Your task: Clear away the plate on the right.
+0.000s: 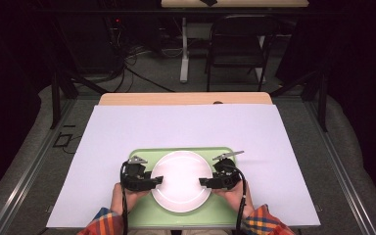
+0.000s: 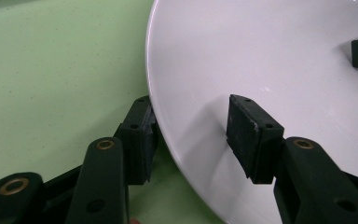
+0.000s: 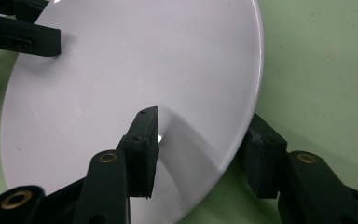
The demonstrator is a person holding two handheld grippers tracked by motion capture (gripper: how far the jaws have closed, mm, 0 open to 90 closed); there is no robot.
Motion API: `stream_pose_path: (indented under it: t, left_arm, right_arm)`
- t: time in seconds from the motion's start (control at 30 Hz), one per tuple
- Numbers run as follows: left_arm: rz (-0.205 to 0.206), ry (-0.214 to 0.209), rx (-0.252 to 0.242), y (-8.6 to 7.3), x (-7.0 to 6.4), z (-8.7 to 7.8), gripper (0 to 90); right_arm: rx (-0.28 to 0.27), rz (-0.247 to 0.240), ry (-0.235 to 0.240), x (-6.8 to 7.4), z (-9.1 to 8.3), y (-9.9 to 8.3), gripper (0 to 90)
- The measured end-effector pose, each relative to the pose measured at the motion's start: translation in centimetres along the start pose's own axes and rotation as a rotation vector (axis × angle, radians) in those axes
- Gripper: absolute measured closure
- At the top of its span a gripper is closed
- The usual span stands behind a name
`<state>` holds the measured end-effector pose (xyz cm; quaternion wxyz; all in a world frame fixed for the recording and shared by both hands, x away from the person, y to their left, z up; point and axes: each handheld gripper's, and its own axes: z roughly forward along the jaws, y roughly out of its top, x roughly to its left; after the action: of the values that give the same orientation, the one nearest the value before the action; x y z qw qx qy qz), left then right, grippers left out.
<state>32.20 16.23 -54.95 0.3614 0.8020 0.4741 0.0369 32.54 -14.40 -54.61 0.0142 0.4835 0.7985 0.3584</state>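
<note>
White plate (image 1: 182, 180) sits on green tray (image 1: 142, 155) on the worktop, left gripper (image 1: 157, 180) at plate's left rim and right gripper (image 1: 203, 182) at its right rim, each with jaws wide, straddling the rim, one jaw over and one under.

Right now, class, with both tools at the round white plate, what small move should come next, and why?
Probably close both tools on the rim. The left tool and the right tool each straddle an opposite edge of the round white plate, one jaw above and one beneath, with gaps visible, while it lies on the pale green tray.
</note>
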Motion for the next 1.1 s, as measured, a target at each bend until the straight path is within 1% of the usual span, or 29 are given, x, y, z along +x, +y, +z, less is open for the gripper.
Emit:
stream_pose_path:
  t: [0.03,0.07,0.1,0.17,0.23,0.27,0.3,0.33,0.37,0.4,0.43,0.47,0.5,0.57,0.63,0.67,0.7,0.73,0.77,0.8,0.83,0.87,0.9,0.93,0.97,1.0,1.03,1.07,1.1]
  left_arm:
    - [0.0,0.001,0.0,0.0,0.0,0.0,52.9]
    - [-0.002,0.0,-0.001,0.0,0.0,0.0,53.4]
    - [-0.003,0.002,-0.001,0.0,0.0,0.0,53.4]
    - [-0.004,0.007,-0.001,0.0,0.0,0.0,53.9]
    - [-0.002,0.012,0.001,0.0,0.0,0.0,54.0]
    - [-0.002,0.019,-0.001,0.0,-0.1,0.0,54.3]
    - [0.001,0.026,0.003,0.0,-0.1,-0.1,54.2]
    - [0.001,0.026,0.003,0.0,-0.1,-0.1,54.1]
    - [0.006,0.034,0.004,0.0,-0.1,0.0,54.1]
    - [0.008,0.039,0.007,0.1,-0.1,0.0,52.8]
    - [-0.01,0.036,0.01,0.1,0.0,-0.1,51.5]
    - [-0.01,0.036,0.01,0.1,0.0,-0.1,50.7]
    - [-0.022,0.032,0.004,0.1,0.1,-0.1,49.9]
    - [-0.022,0.038,0.005,0.1,0.2,-0.2,48.5]
    - [-0.017,0.058,0.01,0.1,0.3,-0.3,44.4]
    - [-0.022,0.064,0.008,0.2,0.3,-0.4,40.5]
    - [-0.024,0.064,0.012,0.2,0.4,-0.4,40.5]
    - [-0.018,0.075,0.014,0.3,0.4,-0.5,35.9]
    - [-0.018,0.078,0.003,0.3,0.4,-0.6,33.5]
    - [-0.018,0.078,0.003,0.3,0.4,-0.6,32.0]
    - [-0.012,0.073,-0.01,0.4,0.4,-0.9,30.5]
    - [-0.012,0.073,-0.01,0.4,0.4,-0.9,28.2]
    - [-0.007,0.069,-0.019,0.4,0.4,-1.0,28.2]
    - [0.0,0.072,-0.021,0.5,0.4,-1.2,26.2]
    - [0.001,0.078,-0.041,0.5,0.4,-1.4,24.5]
    - [0.001,0.078,-0.051,0.6,0.3,-1.6,22.1]
    - [0.006,0.074,-0.061,0.6,0.2,-1.8,18.8]
    - [0.013,0.076,-0.069,0.7,0.1,-2.0,18.8]
    - [0.026,0.08,-0.077,0.8,0.0,-2.3,17.2]
  right_arm:
    - [0.004,-0.012,-0.009,0.0,0.0,0.0,50.5]
    - [0.002,-0.04,-0.041,0.2,0.0,0.1,50.1]
    - [0.002,-0.04,-0.041,0.2,0.0,0.1,50.1]
    - [0.001,-0.063,-0.053,0.2,0.0,0.1,49.9]
    - [0.003,-0.067,-0.06,0.3,0.0,0.0,49.3]
    - [-0.001,-0.089,-0.07,0.4,0.1,0.0,49.0]
    - [0.001,-0.1,-0.077,0.4,0.1,0.0,49.1]
    - [0.001,-0.1,-0.077,0.4,0.1,0.0,49.1]
    - [0.006,-0.105,-0.095,0.6,0.1,0.0,50.0]
    - [0.002,-0.144,-0.12,0.7,0.1,0.0,49.6]
    - [0.007,-0.143,-0.117,0.7,0.1,0.0,49.4]
    - [0.006,-0.142,-0.112,0.7,0.1,0.0,49.2]
    - [0.006,-0.141,-0.107,0.6,0.1,0.0,48.7]
    - [0.007,-0.145,-0.105,0.6,0.1,0.0,47.2]
    - [0.004,-0.148,-0.111,0.5,0.1,0.1,44.8]
    - [-0.018,-0.147,-0.108,0.4,-0.1,0.1,41.7]
    - [-0.018,-0.147,-0.108,0.4,-0.1,0.1,41.7]
    - [-0.058,-0.168,-0.106,0.4,-0.5,0.2,36.0]
    - [-0.069,-0.172,-0.112,0.5,-0.7,0.3,32.3]
    - [-0.085,-0.177,-0.108,0.5,-1.0,0.4,29.4]
    - [-0.098,-0.176,-0.101,0.6,-1.2,0.4,26.7]
    - [-0.106,-0.186,-0.098,0.6,-1.5,0.5,22.9]
    - [-0.106,-0.186,-0.098,0.6,-1.5,0.5,22.9]
    - [-0.115,-0.199,-0.09,0.6,-1.7,0.6,20.6]
    - [-0.127,-0.208,-0.084,0.6,-2.0,0.6,18.7]
    - [-0.139,-0.216,-0.079,0.6,-2.2,0.7,15.3]
    - [-0.162,-0.236,-0.069,0.5,-2.7,0.8,13.4]
    - [-0.162,-0.236,-0.069,0.5,-2.7,0.8,13.4]
    - [-0.176,-0.246,-0.07,0.7,-3.1,0.9,12.1]
